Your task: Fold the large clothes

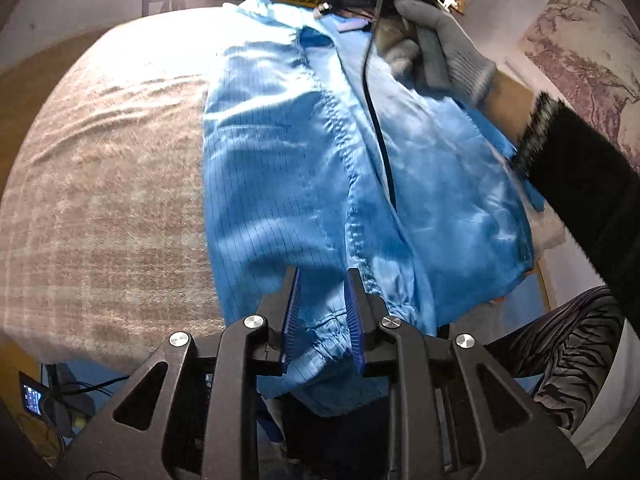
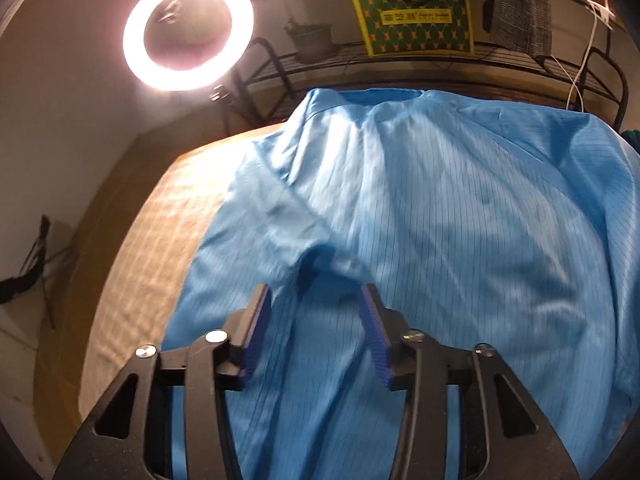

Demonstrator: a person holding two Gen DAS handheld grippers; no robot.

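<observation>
Blue garment (image 2: 440,208) hides the bed (image 1: 100,160) — both tongs (image 1: 322,276) (image 2: 316,292) apart, gripping nothing.

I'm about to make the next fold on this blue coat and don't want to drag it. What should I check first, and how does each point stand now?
1. Left gripper free of cloth: not ok. Its jaws stand slightly apart with the gathered cuff between the pads; whether they press it, cannot tell.
2. Right gripper released: ok. Jaws stand wide, and the blue coat lies below them.
3. Coat resting on the beige blanket: ok, though its near edge hangs over the side.
4. Fabric smooth: not ok, creases run along the seam.
5. Black cable clear of the coat: not ok, it crosses over it.
</observation>
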